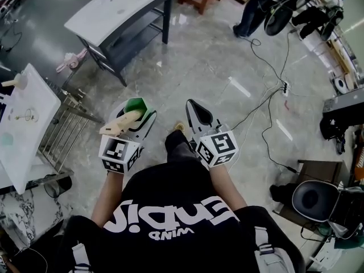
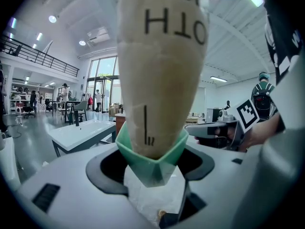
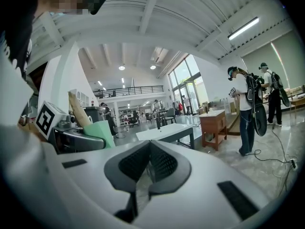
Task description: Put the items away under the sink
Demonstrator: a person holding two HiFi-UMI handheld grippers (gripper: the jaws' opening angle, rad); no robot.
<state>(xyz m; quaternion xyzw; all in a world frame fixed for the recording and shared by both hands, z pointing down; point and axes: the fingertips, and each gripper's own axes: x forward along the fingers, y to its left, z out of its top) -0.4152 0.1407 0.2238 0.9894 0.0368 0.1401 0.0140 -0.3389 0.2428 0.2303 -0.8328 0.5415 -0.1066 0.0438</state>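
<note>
Green plastic holder (image 2: 151, 162) sits btw the pads of the left gripper (image 2: 152, 171). The jaws are closed in on it from both sides and grip its lower, narrow part. A cream tube (image 2: 159, 75) w/ black letters stands in the holder, and its wide end comes toward the camera. In the head view the holder and tube are up in the air in front of the person, over the marble floor (image 1: 216, 78) and near a metal rack (image 1: 65, 131) that stands beside a white counter (image 1: 25, 129) at the left edge. The right gripper (image 3: 150, 162) is just beside the left one. Its two ribbed pads are pressed together w/ nothing btw them. Farther off there is a white table (image 1: 122, 7), and black cables (image 1: 267, 101) lie on the floor at the right.
</note>
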